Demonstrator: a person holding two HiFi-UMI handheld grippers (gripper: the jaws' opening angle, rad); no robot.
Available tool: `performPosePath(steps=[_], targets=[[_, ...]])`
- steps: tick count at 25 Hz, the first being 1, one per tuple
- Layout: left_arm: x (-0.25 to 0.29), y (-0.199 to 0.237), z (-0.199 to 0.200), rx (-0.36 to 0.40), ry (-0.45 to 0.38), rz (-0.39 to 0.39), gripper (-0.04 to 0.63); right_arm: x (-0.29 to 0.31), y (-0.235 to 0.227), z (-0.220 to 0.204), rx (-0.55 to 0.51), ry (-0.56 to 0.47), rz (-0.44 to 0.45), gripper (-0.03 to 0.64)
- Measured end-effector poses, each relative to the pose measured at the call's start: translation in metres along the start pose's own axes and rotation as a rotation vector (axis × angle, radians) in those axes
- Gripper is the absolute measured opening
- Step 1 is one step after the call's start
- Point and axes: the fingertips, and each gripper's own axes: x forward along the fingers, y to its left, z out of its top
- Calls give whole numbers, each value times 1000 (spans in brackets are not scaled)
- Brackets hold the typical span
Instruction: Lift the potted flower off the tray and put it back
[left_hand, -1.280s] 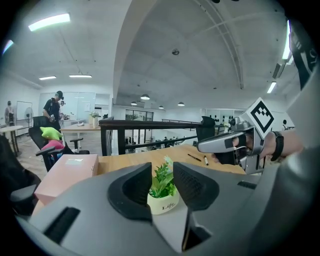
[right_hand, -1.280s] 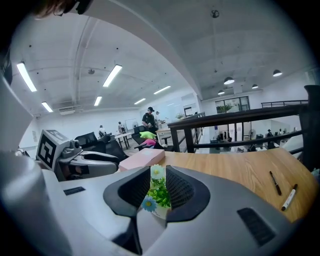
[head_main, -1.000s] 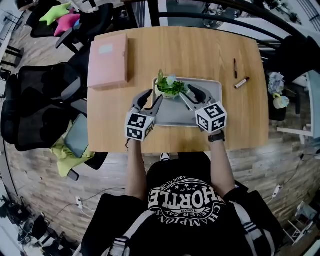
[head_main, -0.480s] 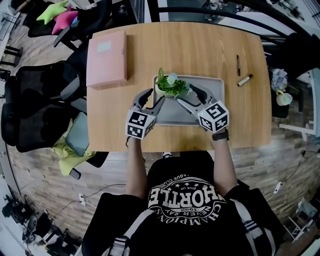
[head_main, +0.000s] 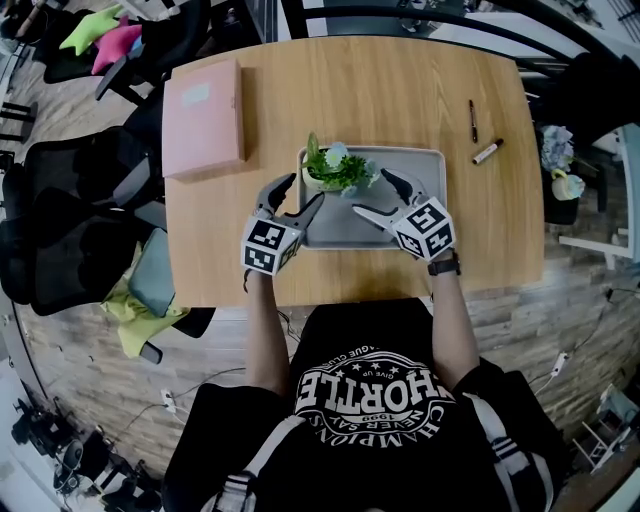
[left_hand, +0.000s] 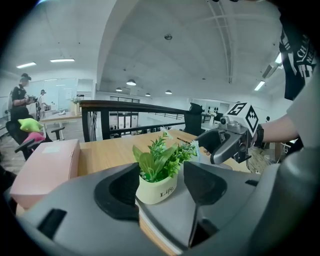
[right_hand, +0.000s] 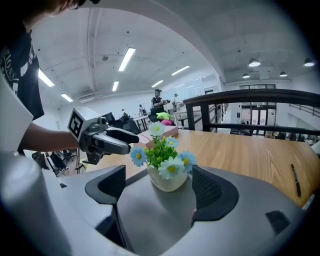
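Grey jaws of the left gripper are opening, and those of the right gripper too. Both are spread, pads clear of the cream ceramic pot of green leaves and pale blue daisies, which stands just ahead between the two pairs of tips. It rests on the flat grey rectangular tray beneath those tips, at the corner nearest the left gripper. Off that gripper's outer side lies a flat pink box on the wooden table — well apart.
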Motion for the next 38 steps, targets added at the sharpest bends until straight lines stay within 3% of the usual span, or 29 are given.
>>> performPosePath(steps=[15, 24, 38], targets=[[22, 7, -27, 96, 36, -58, 334, 45, -29, -31, -90, 36, -36, 431], [35, 13, -42, 139, 74, -82, 351, 62, -29, -34, -116, 19, 20, 422], [51, 20, -56, 144, 122, -125, 351, 80, -35, -37, -83, 25, 75, 423]])
